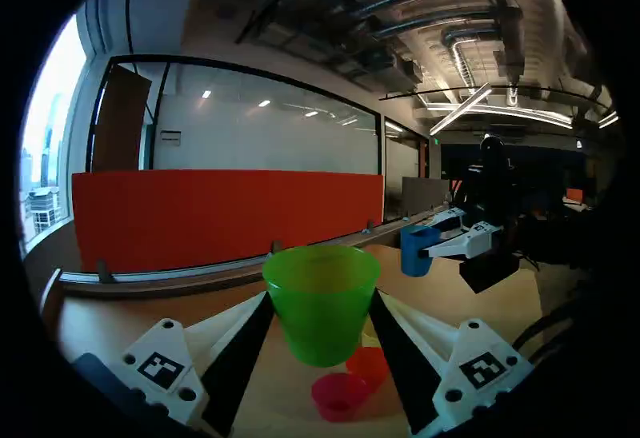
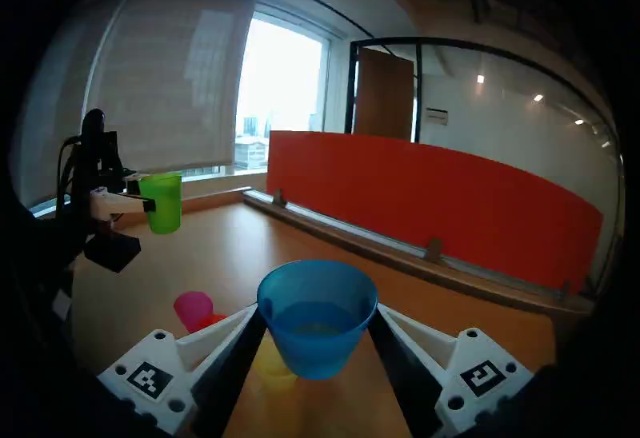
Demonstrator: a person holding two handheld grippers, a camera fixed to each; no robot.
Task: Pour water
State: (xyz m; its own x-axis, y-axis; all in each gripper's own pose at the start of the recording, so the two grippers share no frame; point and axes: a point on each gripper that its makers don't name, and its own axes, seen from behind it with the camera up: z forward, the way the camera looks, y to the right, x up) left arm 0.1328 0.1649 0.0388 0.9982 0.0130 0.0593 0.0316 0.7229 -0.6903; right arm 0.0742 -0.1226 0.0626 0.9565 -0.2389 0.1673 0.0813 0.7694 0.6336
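1. The left gripper (image 1: 322,298) is closed on the green cup (image 1: 322,326), held upright above the table (image 1: 104,318), probably to receive.
2. The right gripper (image 2: 318,310) clamps the blue cup (image 2: 318,350) level, well apart, so its water (image 2: 316,328) won't spill.

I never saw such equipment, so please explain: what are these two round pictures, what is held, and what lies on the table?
No robot here: a person holds a two-finger tool in each hand, with a camera on each. The left gripper view looks along the left tool, shut on a green cup; the right gripper view along the right tool, shut on a blue cup. Each also shows the other tool farther off. On the table stand a pink cup, an orange cup and a yellow cup.
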